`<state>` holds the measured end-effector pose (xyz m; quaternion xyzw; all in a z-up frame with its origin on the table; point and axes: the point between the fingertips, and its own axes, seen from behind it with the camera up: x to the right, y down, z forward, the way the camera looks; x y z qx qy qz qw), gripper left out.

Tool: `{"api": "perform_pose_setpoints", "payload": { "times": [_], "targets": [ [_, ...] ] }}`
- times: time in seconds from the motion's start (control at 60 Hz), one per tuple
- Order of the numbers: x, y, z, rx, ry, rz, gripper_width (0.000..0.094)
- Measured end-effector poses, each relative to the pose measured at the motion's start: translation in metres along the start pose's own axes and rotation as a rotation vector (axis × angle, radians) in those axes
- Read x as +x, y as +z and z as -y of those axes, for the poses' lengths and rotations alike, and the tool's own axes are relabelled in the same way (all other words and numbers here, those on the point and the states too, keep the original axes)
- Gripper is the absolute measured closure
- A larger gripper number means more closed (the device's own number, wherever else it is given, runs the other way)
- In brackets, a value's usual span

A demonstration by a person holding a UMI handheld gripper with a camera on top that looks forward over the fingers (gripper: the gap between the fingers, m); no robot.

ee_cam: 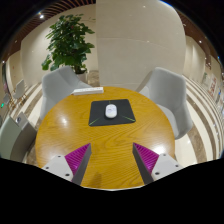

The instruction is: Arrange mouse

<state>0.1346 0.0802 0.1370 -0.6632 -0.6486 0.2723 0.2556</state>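
on the round wooden table (70, 135) a small white mouse (111, 111) is lying on a dark rectangular mouse mat (95, 112), well beyond the gripper (112, 158), whose fingers are standing wide apart and holding nothing; the approach step seems to be in hand, and next it is needing to advance and straddle the mouse

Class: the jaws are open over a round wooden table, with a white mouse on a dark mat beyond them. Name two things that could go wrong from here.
1. The mouse is small and rounded, so it may slip from the gripper jaws when they close.
2. It rests on a loose-looking mouse mat; jaws coming in low could drag the mat across the table.
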Motion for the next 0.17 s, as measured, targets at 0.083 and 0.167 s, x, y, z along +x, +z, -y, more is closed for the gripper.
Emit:
{"api": "perform_pose_setpoints", "payload": {
  "times": [0.083,0.167],
  "targets": [
    [0.0085,0.0029,-0.0001,-0.002,-0.041,-0.029,0.0079],
    [0.005,0.005,-0.0016,-0.007,-0.049,-0.022,0.0075]
  ]
}}
